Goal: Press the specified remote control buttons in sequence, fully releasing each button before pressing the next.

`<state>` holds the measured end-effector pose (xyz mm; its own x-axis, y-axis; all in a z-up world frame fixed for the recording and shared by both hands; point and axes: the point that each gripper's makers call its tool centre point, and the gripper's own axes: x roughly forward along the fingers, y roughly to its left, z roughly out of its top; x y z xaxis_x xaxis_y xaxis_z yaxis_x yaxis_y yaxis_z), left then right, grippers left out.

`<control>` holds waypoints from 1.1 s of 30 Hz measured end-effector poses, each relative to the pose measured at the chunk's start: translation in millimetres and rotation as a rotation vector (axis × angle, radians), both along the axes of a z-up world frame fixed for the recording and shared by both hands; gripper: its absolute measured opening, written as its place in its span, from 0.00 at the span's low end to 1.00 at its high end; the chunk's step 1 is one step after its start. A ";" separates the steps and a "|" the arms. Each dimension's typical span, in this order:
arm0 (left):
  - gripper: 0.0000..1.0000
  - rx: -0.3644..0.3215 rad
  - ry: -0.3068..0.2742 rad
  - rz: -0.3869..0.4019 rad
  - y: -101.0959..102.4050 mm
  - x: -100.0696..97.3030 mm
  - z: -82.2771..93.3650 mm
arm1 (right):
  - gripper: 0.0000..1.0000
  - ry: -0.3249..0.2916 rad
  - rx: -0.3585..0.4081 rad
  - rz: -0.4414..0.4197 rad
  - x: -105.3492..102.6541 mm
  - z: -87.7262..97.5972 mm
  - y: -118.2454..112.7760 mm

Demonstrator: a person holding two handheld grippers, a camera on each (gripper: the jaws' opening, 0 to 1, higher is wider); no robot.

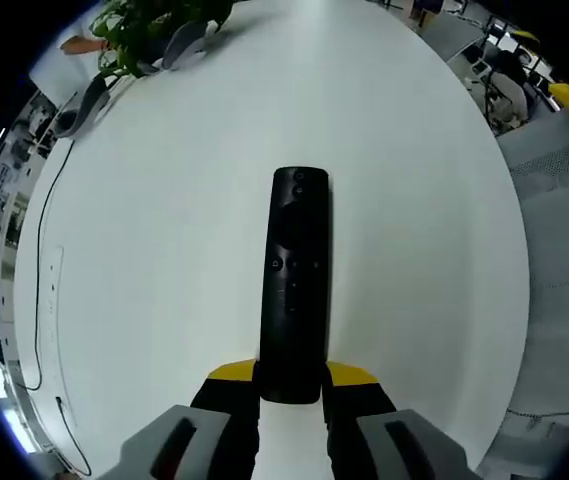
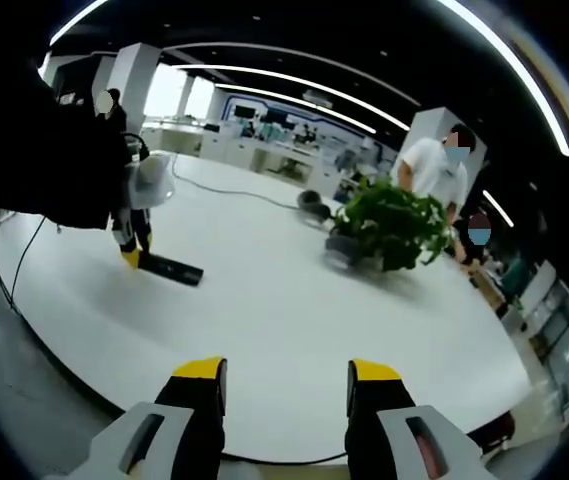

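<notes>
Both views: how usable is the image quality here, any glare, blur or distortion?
Left gripper view: even light, white table bright but not blown out, black remote sharp, buttons faintly legible. Right gripper view: strong fisheye bending of the ceiling light strips, backlit windows, remote small and dark, plant clear.

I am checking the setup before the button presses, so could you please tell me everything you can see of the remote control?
The remote control is a long, slim black bar, plastic by its look, lying flat on the white table. Small round buttons sit near its far end and around its middle. Its near end lies between the left gripper's yellow-tipped jaws, which close on its sides. In the right gripper view it shows small and far off, with the left gripper at one end.
</notes>
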<state>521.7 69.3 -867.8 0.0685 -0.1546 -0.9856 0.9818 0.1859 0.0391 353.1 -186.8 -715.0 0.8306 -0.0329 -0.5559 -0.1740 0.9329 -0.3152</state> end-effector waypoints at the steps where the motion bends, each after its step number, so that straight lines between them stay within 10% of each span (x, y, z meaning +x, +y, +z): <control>1: 0.23 -0.001 0.001 0.002 -0.4 -3.2 0.1 | 0.45 0.002 -0.002 0.000 -0.1 -0.3 -0.1; 33: 0.24 -0.001 0.000 0.011 -8.5 -66.6 0.8 | 0.44 0.022 -0.013 0.022 -2.2 -3.8 3.1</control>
<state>455.2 60.8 -867.0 0.0701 -0.1548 -0.9855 0.9798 0.1964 0.0388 350.9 -183.7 -718.8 0.8187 -0.0221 -0.5738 -0.2015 0.9247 -0.3231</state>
